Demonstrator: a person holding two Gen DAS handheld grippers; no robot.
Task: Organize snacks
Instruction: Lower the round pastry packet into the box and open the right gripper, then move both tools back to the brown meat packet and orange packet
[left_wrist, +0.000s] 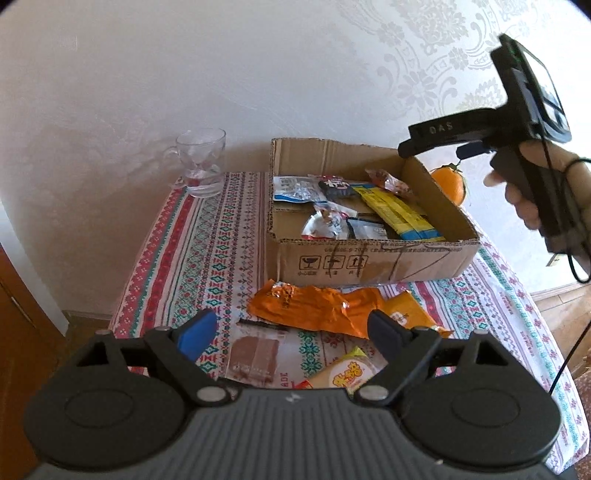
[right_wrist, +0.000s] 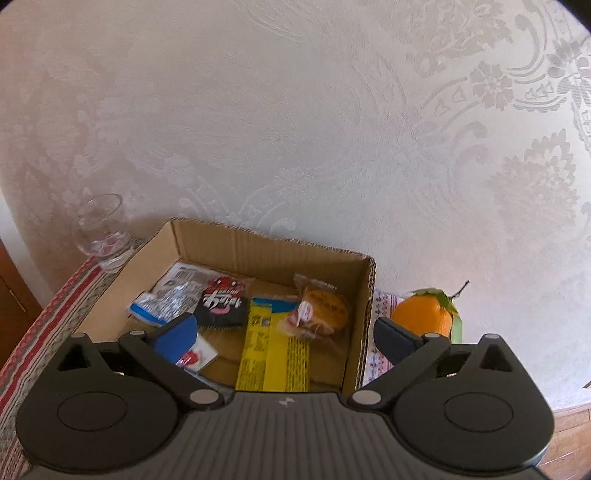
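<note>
An open cardboard box (left_wrist: 373, 260) stands on the patterned tablecloth and holds several snack packets, among them a long yellow packet (left_wrist: 397, 214) and a black packet (left_wrist: 336, 186). The box (right_wrist: 266, 251) also shows in the right wrist view with the yellow packet (right_wrist: 275, 354) and a wrapped bun (right_wrist: 321, 314). My left gripper (left_wrist: 291, 332) is open and empty above loose snacks: an orange wrapper (left_wrist: 314, 308), a brown bar packet (left_wrist: 255, 360) and a yellow packet (left_wrist: 347, 374). My right gripper (right_wrist: 282, 336) is open and empty, above the box's near right part.
A glass mug (left_wrist: 201, 162) stands left of the box near the wall. An orange (left_wrist: 448, 184) with a leaf lies right of the box. The wall is close behind. The table's edges drop to a wooden floor on the left and right.
</note>
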